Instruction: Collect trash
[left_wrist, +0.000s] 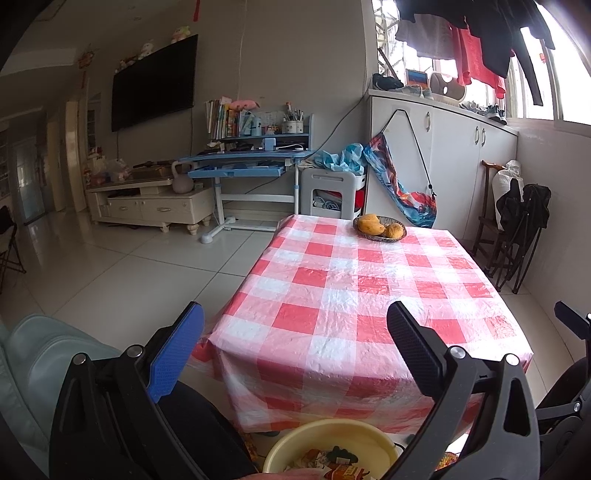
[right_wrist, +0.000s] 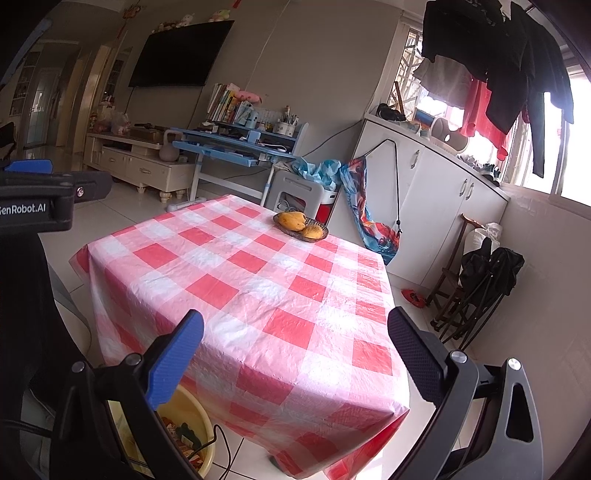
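Observation:
A yellow basin (left_wrist: 328, 439) sits on the floor below the table's near edge, with colourful wrappers (left_wrist: 332, 463) lying inside it. The right wrist view shows the same basin (right_wrist: 192, 417) at the lower left. My left gripper (left_wrist: 295, 321) is open and empty, held above the basin and facing the table. My right gripper (right_wrist: 295, 325) is also open and empty, over the near part of the red-and-white checked tablecloth (right_wrist: 258, 280). In the left wrist view the tablecloth (left_wrist: 354, 295) carries no loose wrappers. The left gripper's body (right_wrist: 37, 199) shows at the left edge of the right wrist view.
A woven basket of mangoes (left_wrist: 379, 228) stands at the table's far edge. Beyond are a blue desk (left_wrist: 240, 162), a TV cabinet (left_wrist: 147, 203) and white cupboards (left_wrist: 443, 155). Folded chairs (right_wrist: 476, 284) lean at the right wall. A pale sofa arm (left_wrist: 40, 354) is at my left.

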